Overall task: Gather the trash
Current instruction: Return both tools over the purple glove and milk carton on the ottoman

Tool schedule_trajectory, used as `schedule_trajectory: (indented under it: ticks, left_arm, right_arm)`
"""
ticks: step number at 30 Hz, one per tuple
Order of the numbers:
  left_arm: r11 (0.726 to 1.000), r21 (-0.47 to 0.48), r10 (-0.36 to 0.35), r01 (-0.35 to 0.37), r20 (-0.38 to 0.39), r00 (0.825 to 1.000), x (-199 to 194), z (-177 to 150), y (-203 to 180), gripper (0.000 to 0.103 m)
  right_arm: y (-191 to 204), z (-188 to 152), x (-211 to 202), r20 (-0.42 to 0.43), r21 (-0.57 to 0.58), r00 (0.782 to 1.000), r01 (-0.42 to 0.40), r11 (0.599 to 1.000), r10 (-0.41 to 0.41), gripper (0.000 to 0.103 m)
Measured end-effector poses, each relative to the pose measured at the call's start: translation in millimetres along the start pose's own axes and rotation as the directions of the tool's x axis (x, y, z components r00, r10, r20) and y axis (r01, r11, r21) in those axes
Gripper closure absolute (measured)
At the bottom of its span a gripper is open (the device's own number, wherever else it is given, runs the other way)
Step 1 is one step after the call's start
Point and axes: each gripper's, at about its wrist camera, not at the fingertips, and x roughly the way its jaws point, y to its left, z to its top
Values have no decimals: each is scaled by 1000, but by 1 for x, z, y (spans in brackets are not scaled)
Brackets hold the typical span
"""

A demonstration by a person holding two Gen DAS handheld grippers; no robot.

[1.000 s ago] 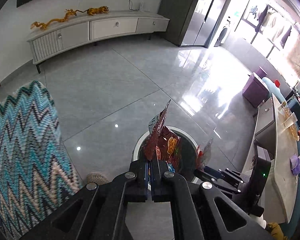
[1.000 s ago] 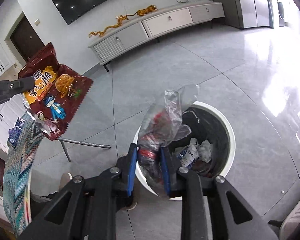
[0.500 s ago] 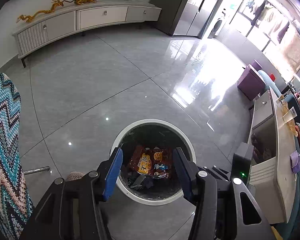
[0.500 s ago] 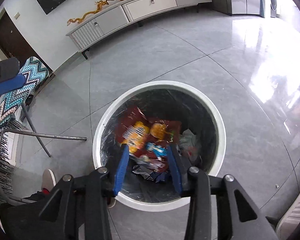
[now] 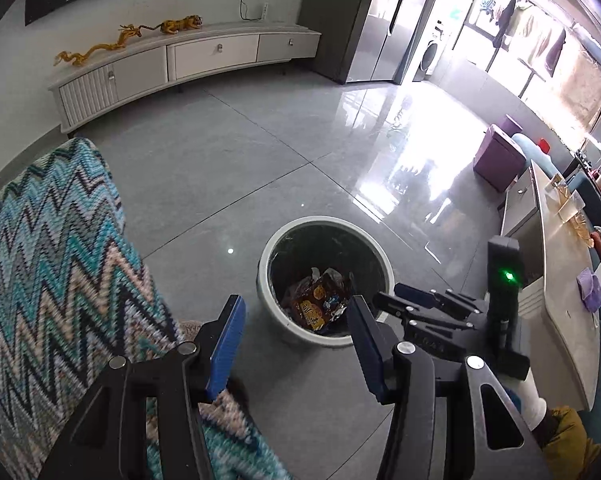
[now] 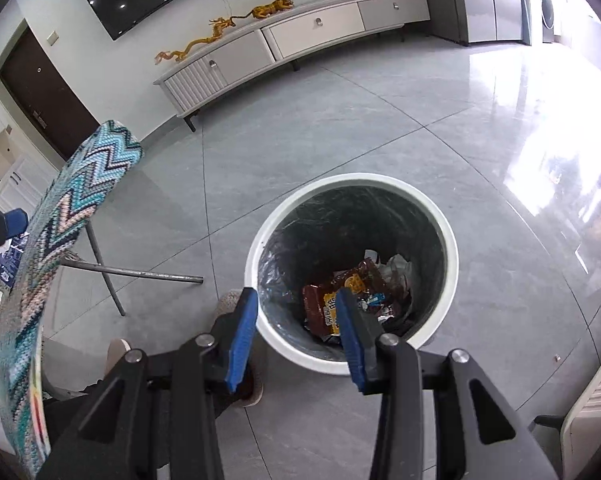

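Moved: both claws pulled back from the bin.
Left claw: apart, holding nothing.
Right claw: apart, holding nothing.
Chip bag: inside the bin.

Partly hidden behind the right gripper's finger: the red snack bag; perhaps crumpled plastic beneath, too dark to tell.

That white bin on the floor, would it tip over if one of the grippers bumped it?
Probably not easily: the white bin looks wide and squat, sitting flat on the tiles. It holds only a few wrappers, so it's likely light and might slide on that glossy floor.
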Motion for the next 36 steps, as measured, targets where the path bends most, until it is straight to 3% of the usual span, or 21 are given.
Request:
schedule_trajectory:
  ticks: [9,15,22,26,31,36]
  left_arm:
    - [997,-14,72,-71,93,993,-93,-59,41,52]
    - [985,-102,156,-141,163,974,-150,-108,88,40]
    - [940,-266,261,-215,152,953,-187,-175,146,39]
    - [902,-340,332,-265,155,930,-207,-208,169,39]
    - [875,-405,364,-265,188,912,-232,-234,188,39]
    - [867,-426,378,-260,223,898,-238,-248,197,37]
  right_arm:
    - [70,-6,-71,91,-101,993,-61,993,70,65]
    - [124,-15,-103,117,-161,984,-112,980,132,64]
    - [182,-25,-132,120,-252,971,-172,952,208,64]
    - [212,-30,-146,118,-302,964,-196,933,240,64]
    - [242,-40,-159,102,-345,957,-222,912,272,64]
    - [266,-48,-168,79,-357,956,-238,903,283,64]
